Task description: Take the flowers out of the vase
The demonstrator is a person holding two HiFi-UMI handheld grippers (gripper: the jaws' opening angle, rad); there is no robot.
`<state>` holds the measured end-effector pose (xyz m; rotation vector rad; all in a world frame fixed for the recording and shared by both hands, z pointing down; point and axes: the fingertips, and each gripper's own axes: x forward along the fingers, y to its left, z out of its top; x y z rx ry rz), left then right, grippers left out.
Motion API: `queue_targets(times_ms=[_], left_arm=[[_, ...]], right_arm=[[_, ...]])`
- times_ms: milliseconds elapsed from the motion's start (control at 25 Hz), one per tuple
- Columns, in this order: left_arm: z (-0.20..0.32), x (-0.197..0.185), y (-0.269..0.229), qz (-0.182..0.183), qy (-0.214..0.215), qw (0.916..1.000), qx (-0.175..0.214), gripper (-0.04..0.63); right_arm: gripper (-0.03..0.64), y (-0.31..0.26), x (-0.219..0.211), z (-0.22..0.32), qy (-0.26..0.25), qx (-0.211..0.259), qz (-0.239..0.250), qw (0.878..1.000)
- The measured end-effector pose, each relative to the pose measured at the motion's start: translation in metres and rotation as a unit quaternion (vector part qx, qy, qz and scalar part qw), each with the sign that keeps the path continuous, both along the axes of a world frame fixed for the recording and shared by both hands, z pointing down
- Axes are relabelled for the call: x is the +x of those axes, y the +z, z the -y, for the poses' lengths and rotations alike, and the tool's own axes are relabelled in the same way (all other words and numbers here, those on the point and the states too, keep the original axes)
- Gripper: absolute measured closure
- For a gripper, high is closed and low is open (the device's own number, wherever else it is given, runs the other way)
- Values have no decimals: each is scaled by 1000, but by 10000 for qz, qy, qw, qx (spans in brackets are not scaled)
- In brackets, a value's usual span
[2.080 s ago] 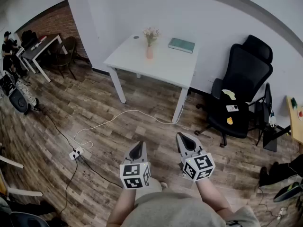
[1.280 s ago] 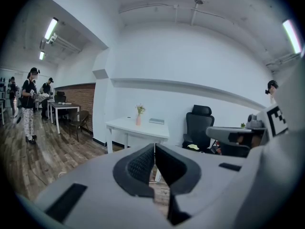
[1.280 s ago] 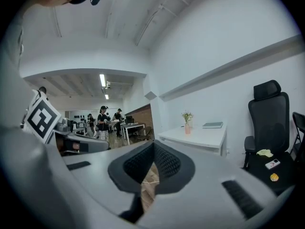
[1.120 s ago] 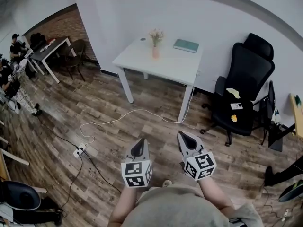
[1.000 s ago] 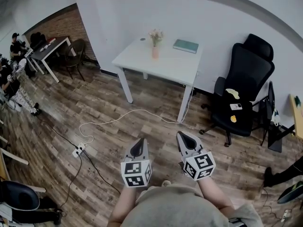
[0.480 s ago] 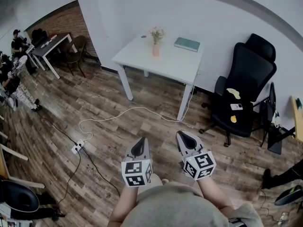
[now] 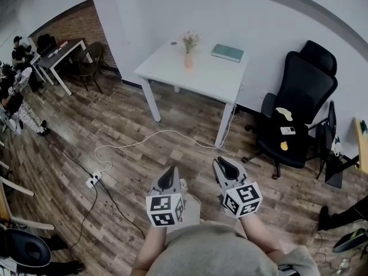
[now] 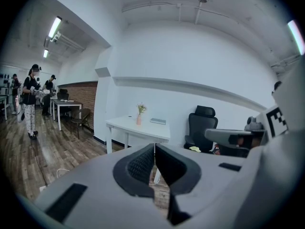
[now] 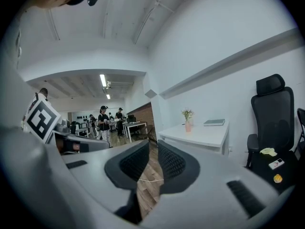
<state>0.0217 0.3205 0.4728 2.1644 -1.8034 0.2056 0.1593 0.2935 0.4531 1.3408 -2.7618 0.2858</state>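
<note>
Two abreast, level: left hand-held gripper (image 7: 168,175); right hand-held gripper (image 7: 222,165), empty jaws opening.

- Left gripper (image 7: 168,176): pale grey moulded shell tapering to a point. Black, finely ribbed pads (image 8: 141,165) sit in dark surrounds, with a dark rectangular slot in the shell.
- Right gripper (image 7: 222,164): matching grey shell with black ribbed pads (image 9: 171,162). Its jaws have just been opening, with nothing between them.
- Marker cubes: white faces with black square patterns on the left cube (image 7: 164,210) and the right cube (image 7: 242,199).
- Clothing: grey top (image 7: 213,255); forearms uncovered.
</note>
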Motion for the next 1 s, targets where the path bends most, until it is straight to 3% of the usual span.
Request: queue_targets(times_ms=[400,1000], left_arm=[[68,-9,7,-35,80,10000,7,586],[224,-60,0,-63,161,9998,-63,586]], right_arm=[[514,10,-10,67,17,-83,-32,10000],[445,-2,-61,221,42,-109,-127,9999]])
